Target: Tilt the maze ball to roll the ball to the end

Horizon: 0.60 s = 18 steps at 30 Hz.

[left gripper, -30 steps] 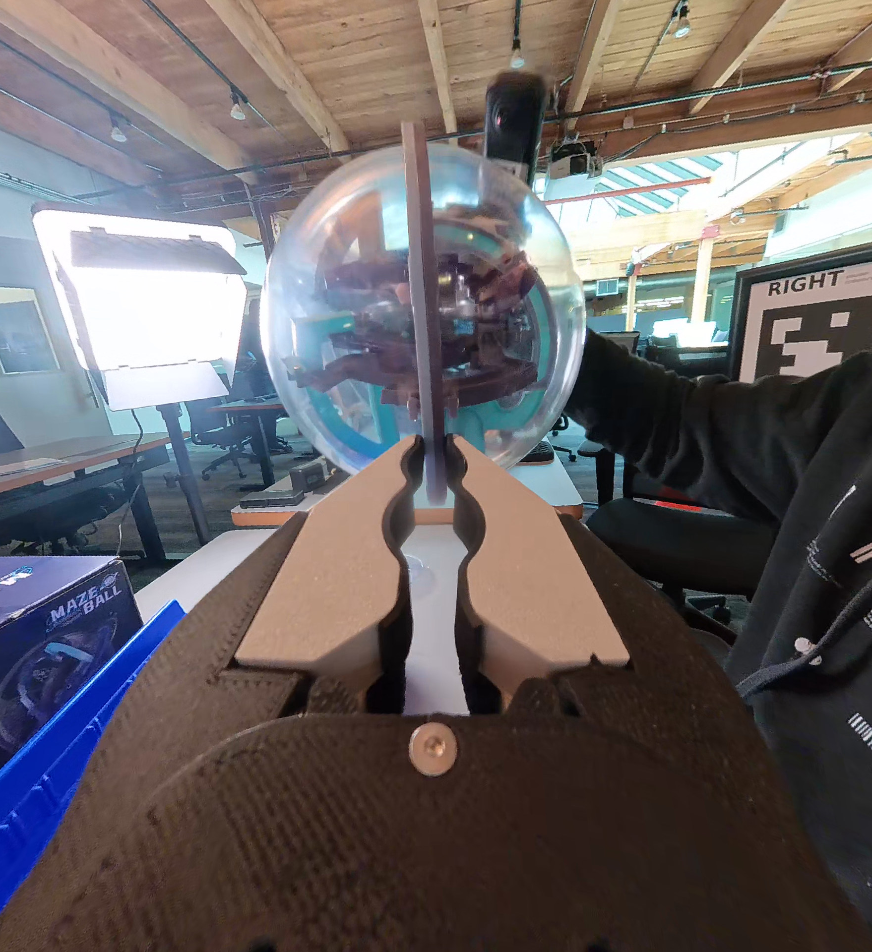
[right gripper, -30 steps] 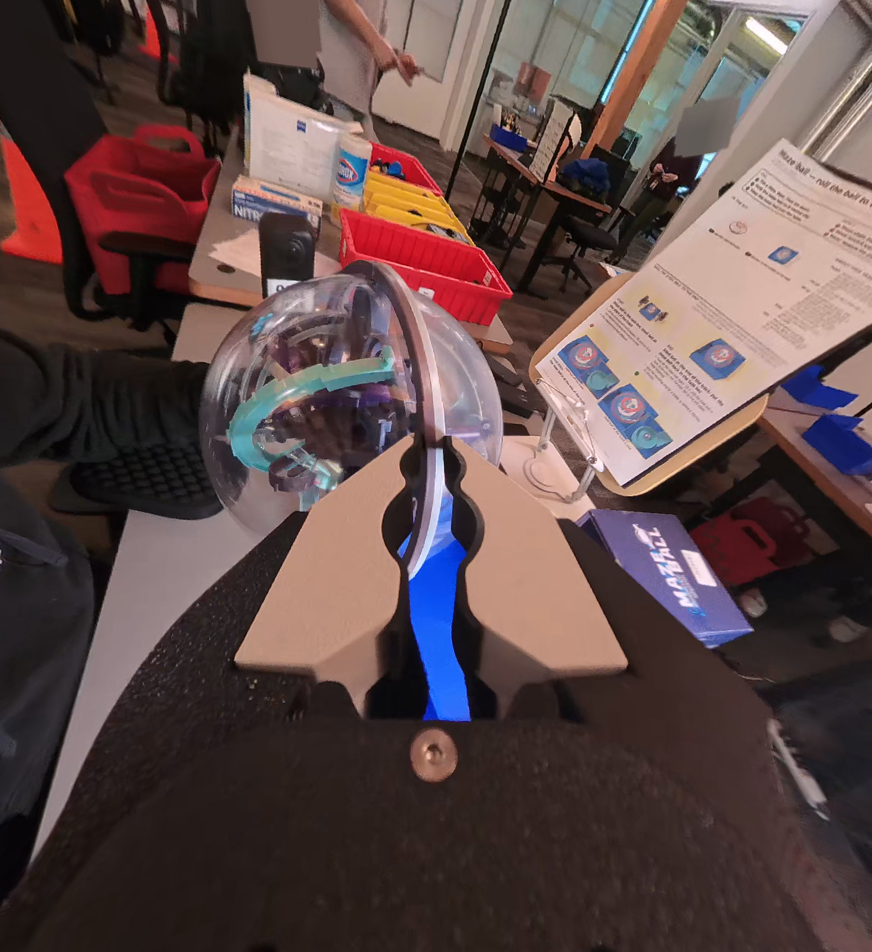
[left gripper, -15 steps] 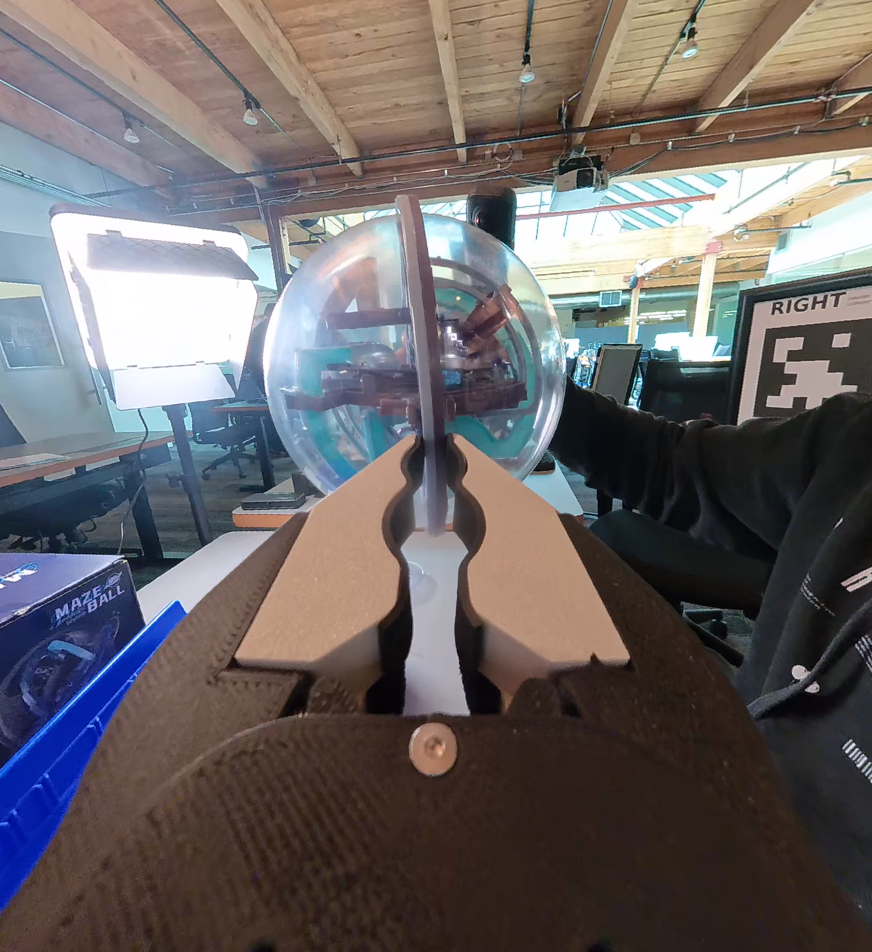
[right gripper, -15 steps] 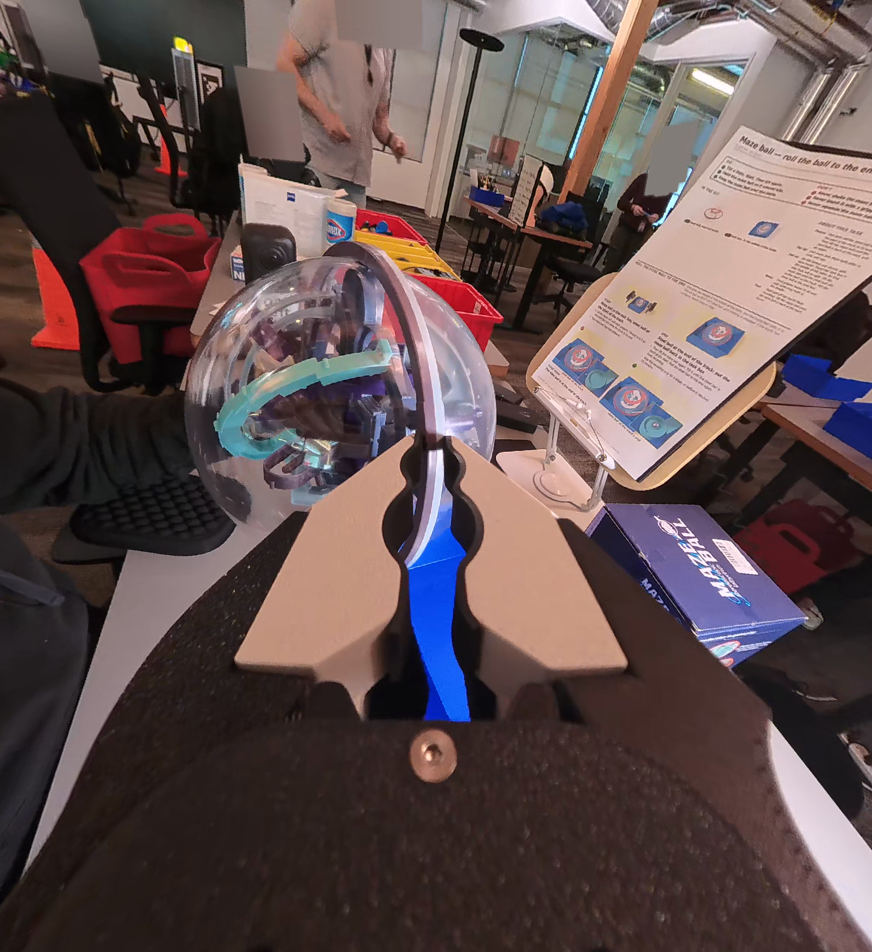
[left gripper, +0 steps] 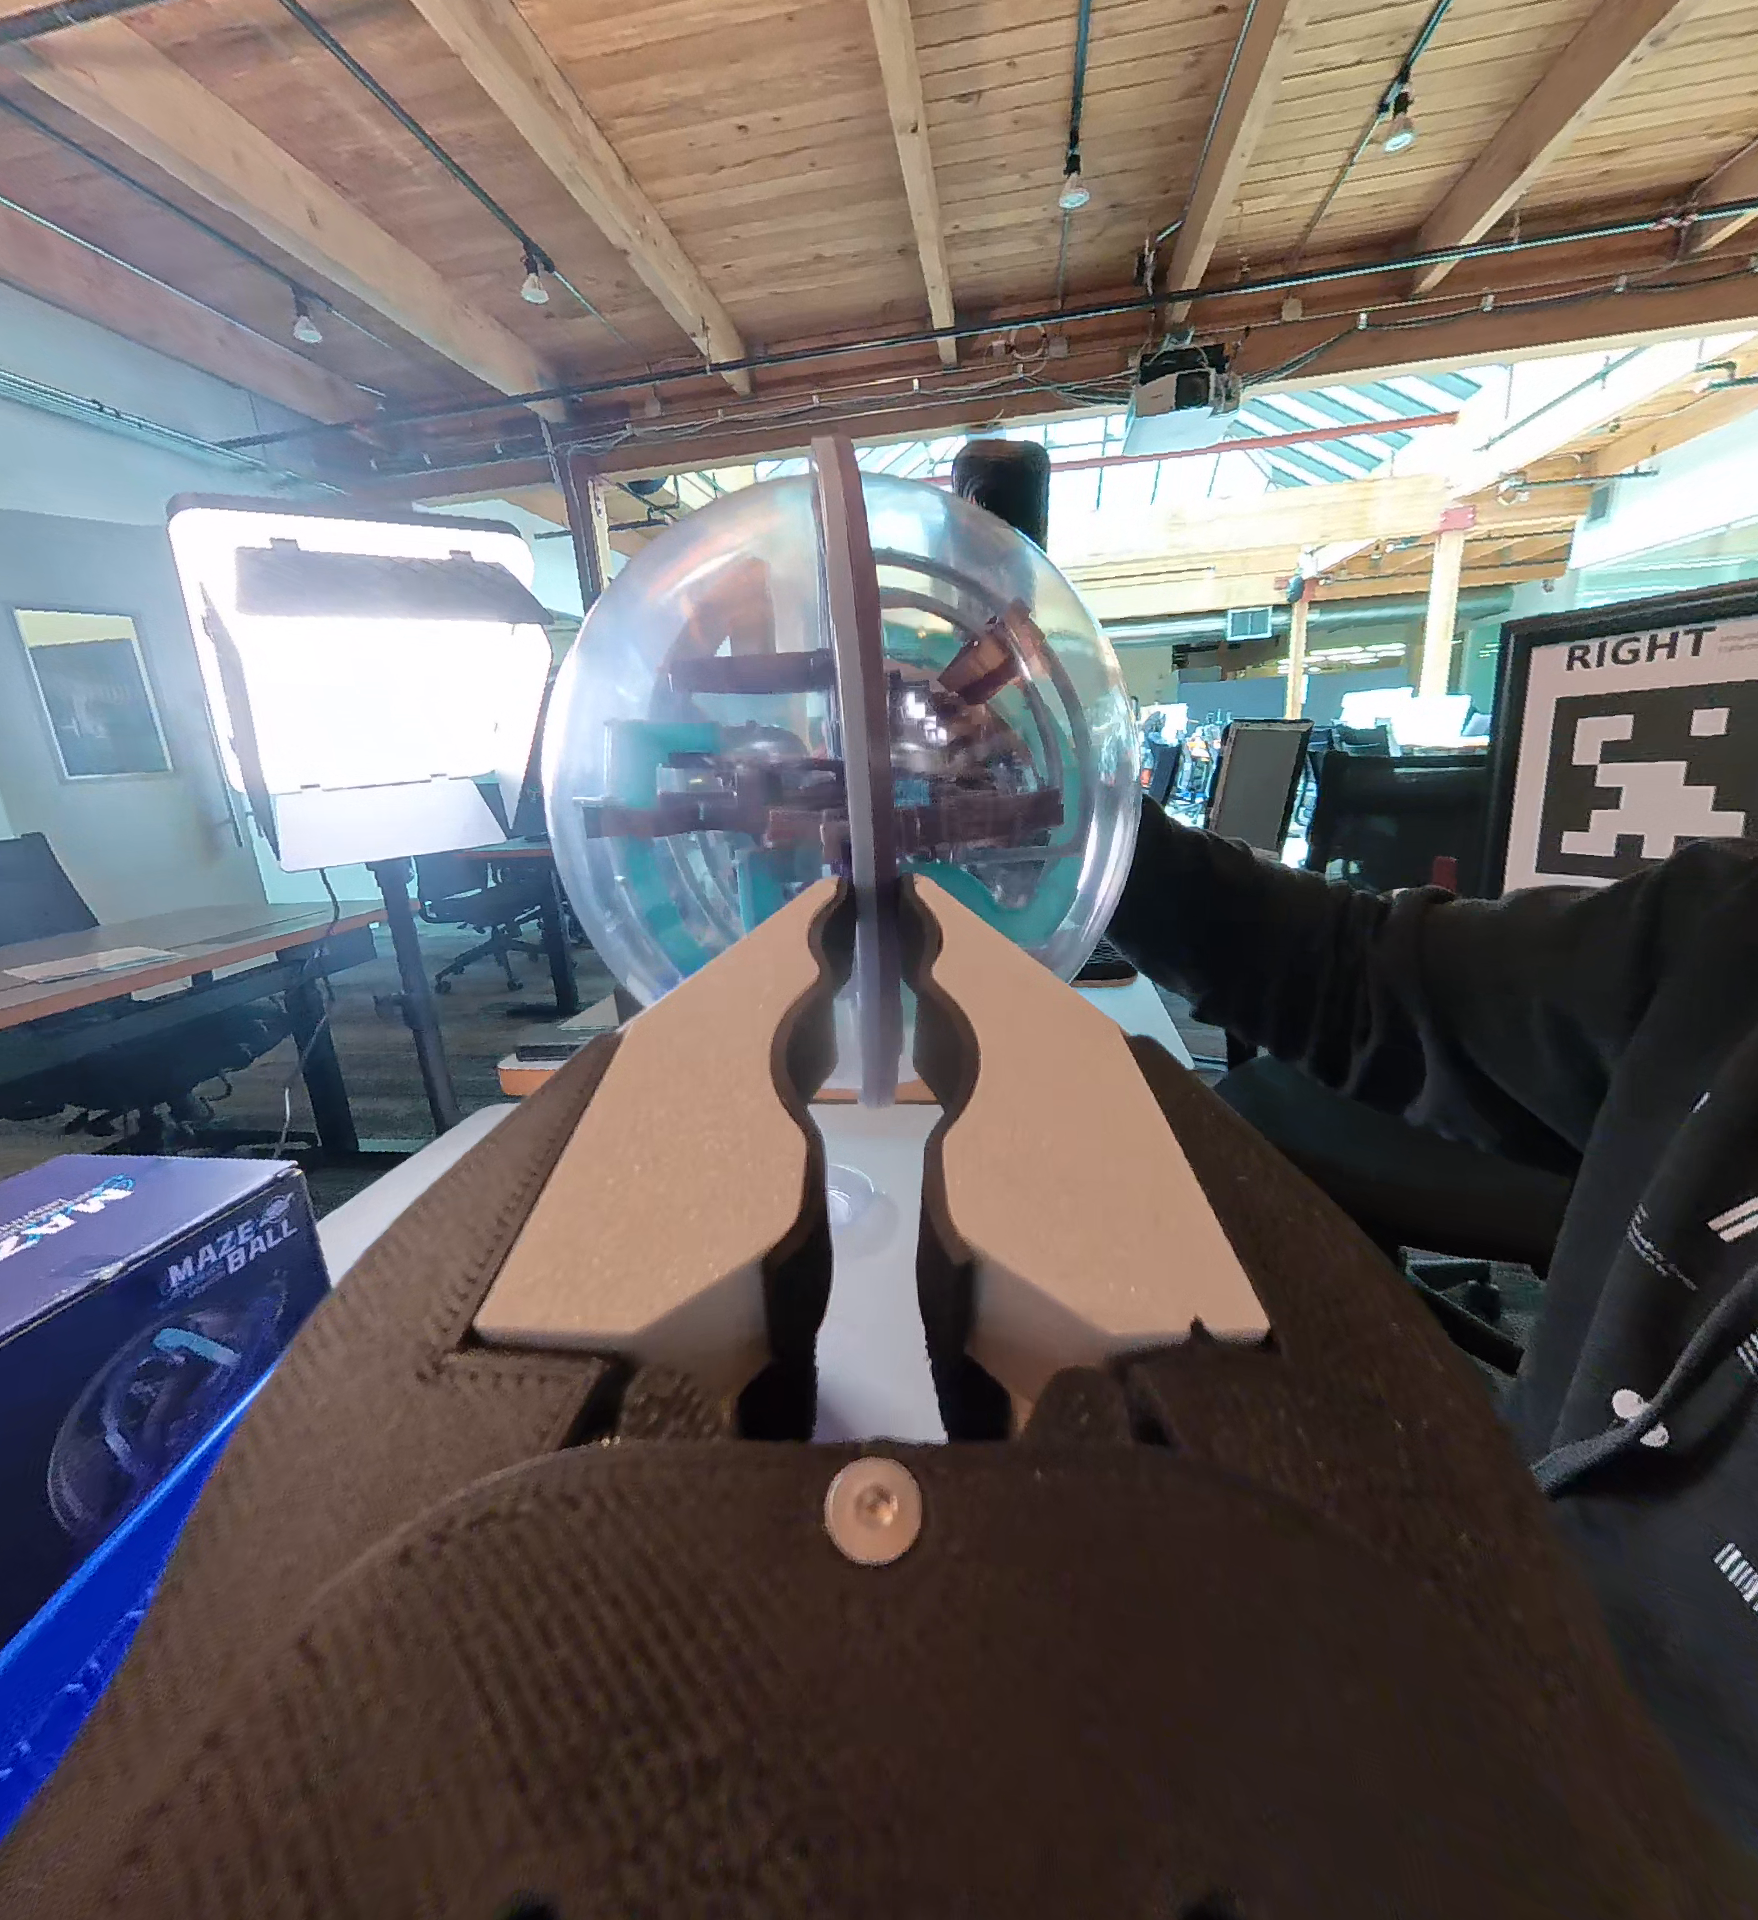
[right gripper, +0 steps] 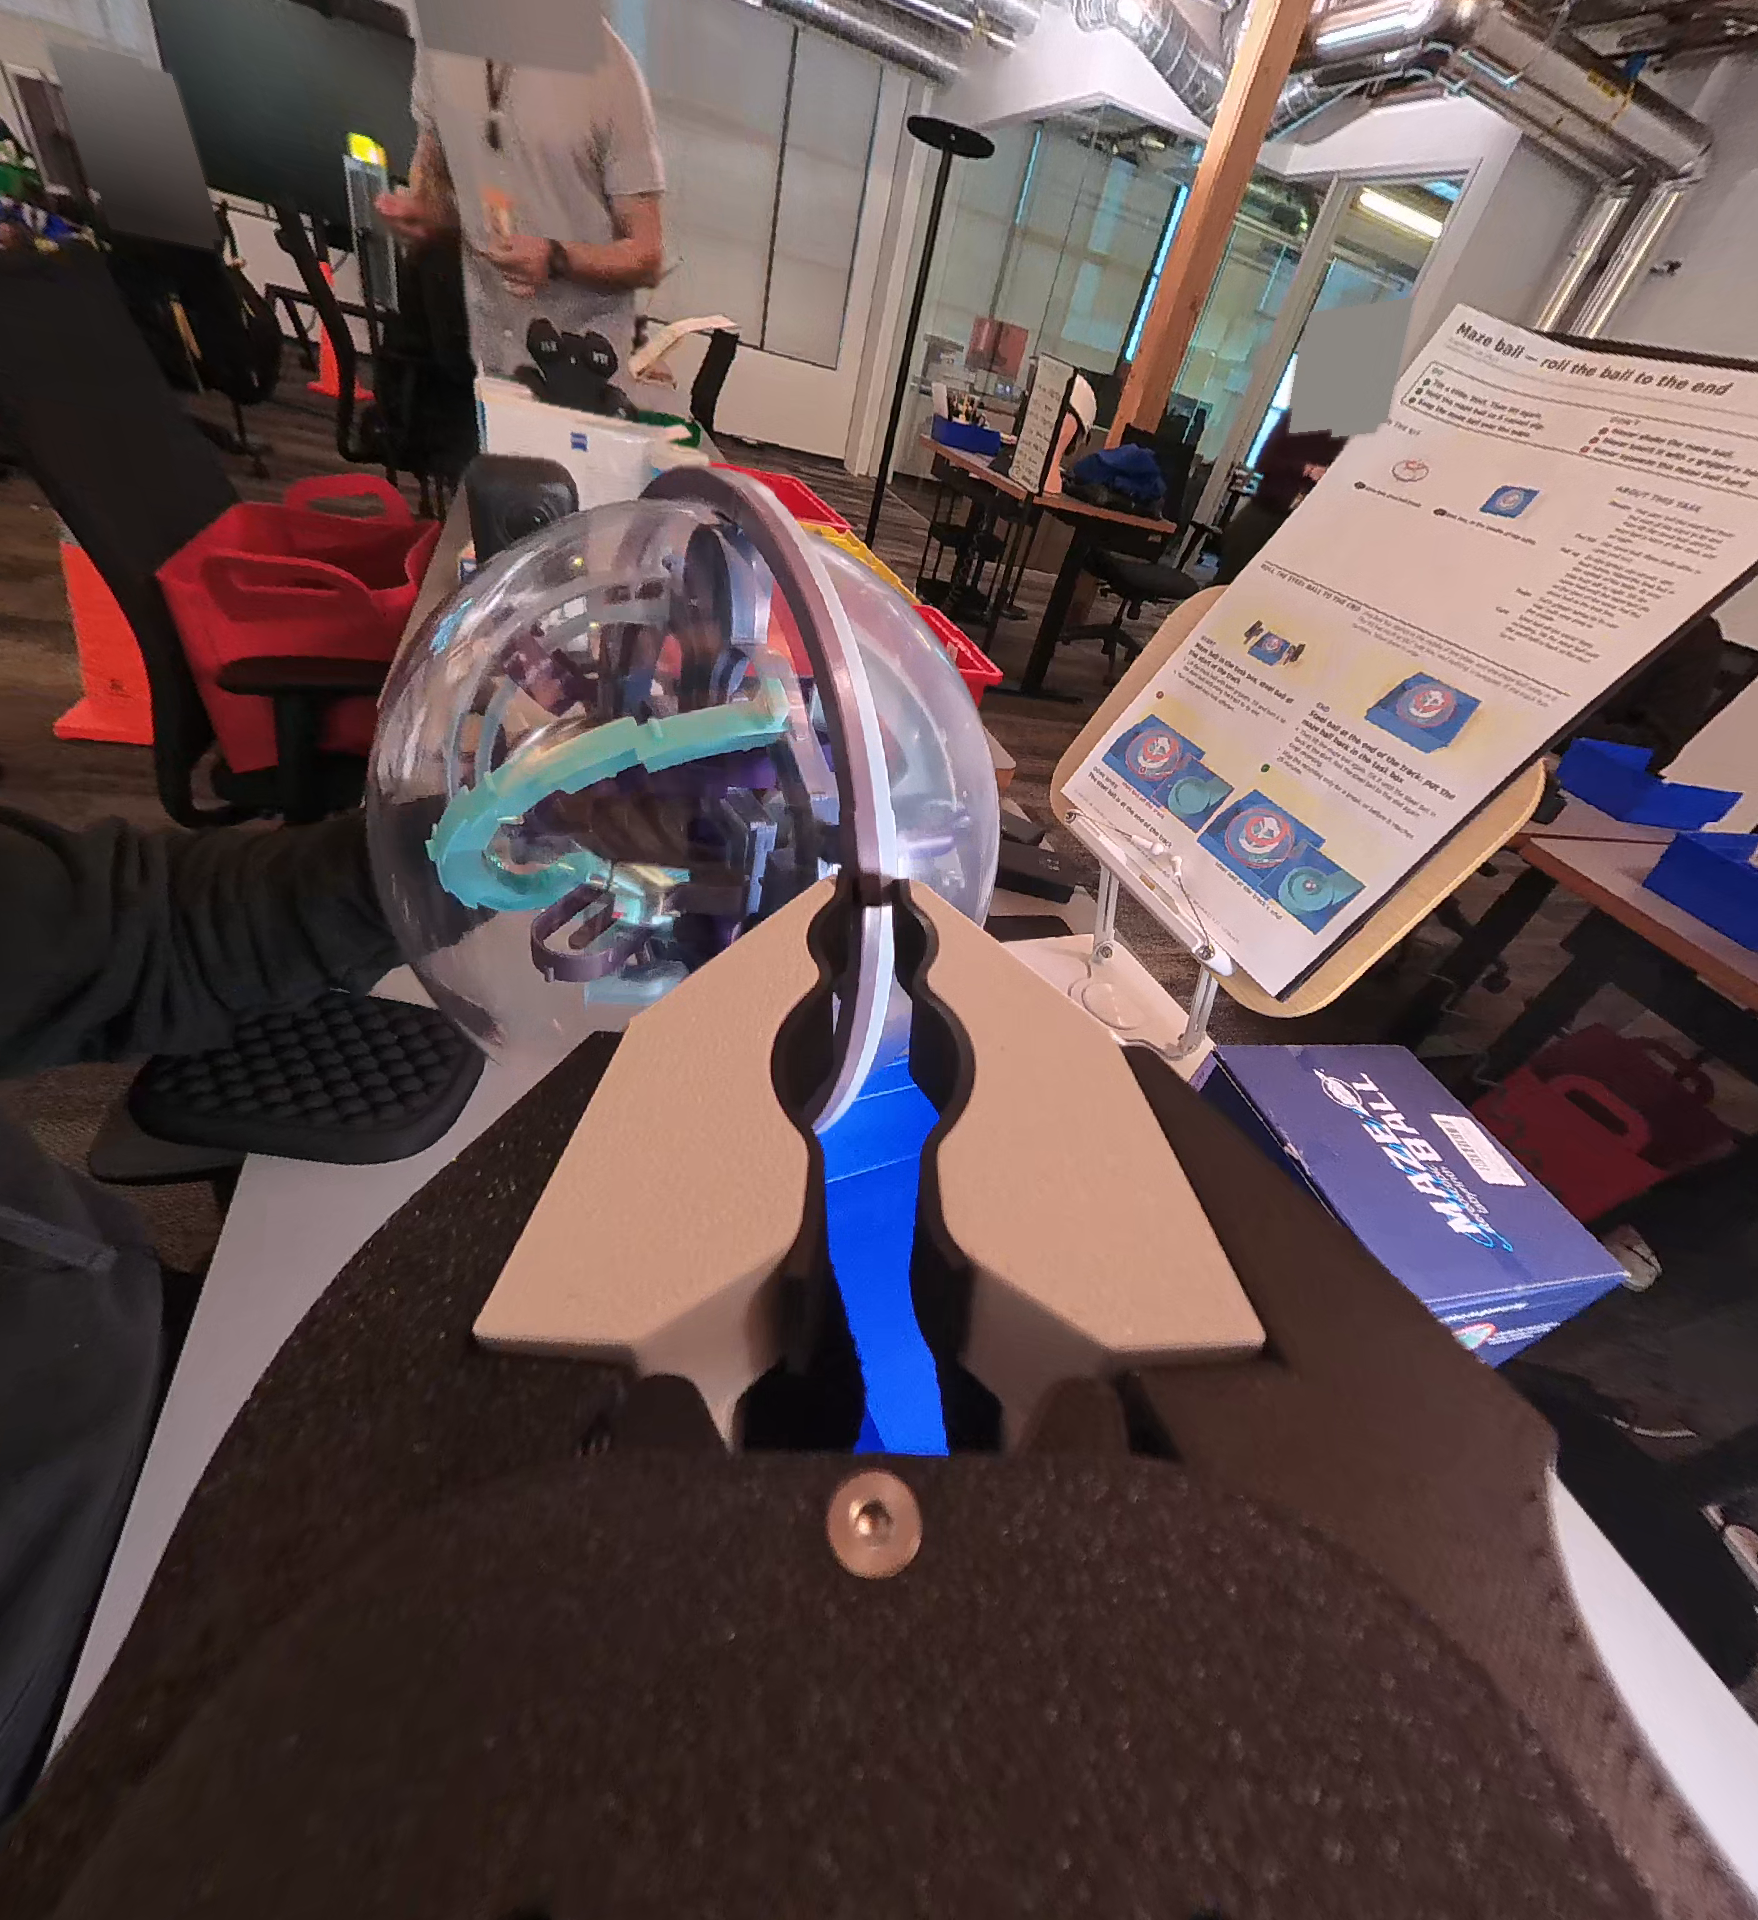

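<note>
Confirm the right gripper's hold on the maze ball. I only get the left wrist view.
Observer: The right gripper is shut on the maze ball; its fingers pinch the dark rim ring.
Operator: Anything behind the ball on that side?
Observer: A red bin sits behind it to the left.
Operator: Where's the instruction sheet?
Observer: The instruction sheet leans on a stand to the right of the ball.

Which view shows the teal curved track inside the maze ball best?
The right wrist view: the teal track arcs clearly across the maze ball, lit and unobstructed. In the left wrist view, only teal pieces show low in the sphere, partly behind the rim and dark tracks.
</note>
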Motion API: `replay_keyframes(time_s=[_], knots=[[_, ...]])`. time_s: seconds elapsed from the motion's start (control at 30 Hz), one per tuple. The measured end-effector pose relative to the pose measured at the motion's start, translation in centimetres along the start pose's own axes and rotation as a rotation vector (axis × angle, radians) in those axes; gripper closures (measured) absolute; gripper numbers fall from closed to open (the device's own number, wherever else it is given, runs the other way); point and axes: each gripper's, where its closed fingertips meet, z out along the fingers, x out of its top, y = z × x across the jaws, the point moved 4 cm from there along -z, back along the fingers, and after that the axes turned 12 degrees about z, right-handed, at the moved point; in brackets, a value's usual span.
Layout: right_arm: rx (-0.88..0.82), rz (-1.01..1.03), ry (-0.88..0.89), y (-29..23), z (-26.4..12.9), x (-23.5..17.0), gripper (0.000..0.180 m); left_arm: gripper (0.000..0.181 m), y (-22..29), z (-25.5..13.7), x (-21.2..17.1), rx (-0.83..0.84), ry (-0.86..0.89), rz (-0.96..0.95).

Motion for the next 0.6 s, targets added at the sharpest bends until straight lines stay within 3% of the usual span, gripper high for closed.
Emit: replay_keyframes(time_s=[0.3,0.6], knots=[[0.058,0.122,0.126,-0.1,0.0,-1.3,0.174,0.174,-0.6,0.0,1.9,0.02,0.019,0.01],[0.057,0.247,0.157,0.2,0.0,-6.8,0.174,0.174,-1.0,-0.3,-0.2,0.027,-0.015,-0.074]])
